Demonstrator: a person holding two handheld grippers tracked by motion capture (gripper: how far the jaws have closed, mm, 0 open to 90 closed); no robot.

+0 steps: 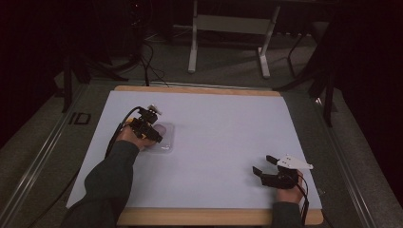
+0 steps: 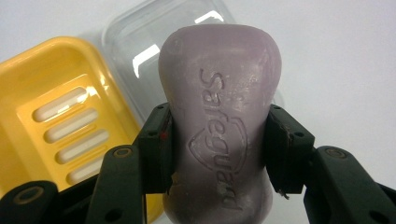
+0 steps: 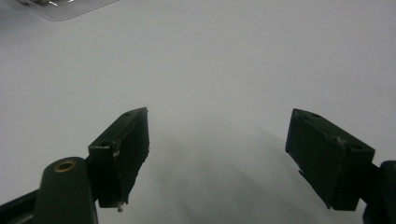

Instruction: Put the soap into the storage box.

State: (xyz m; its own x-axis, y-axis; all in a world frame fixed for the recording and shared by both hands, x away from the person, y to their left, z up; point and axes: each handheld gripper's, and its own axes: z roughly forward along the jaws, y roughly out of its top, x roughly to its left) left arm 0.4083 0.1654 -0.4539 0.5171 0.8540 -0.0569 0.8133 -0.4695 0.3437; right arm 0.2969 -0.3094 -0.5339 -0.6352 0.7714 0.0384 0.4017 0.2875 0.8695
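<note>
My left gripper [image 2: 217, 140] is clamped on the embossed purple soap bar [image 2: 219, 107]; placement into the yellow slotted plastic dish [image 2: 28, 79] at its left remains, while my right gripper [image 3: 217, 158] rests with jaws apart.

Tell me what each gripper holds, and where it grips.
Left gripper clamps the purple soap bar across its narrow waist. Right gripper is open, holding nothing.

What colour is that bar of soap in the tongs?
Pale purple, stamped with a brand name. The soap shows best in the left gripper view.
</note>
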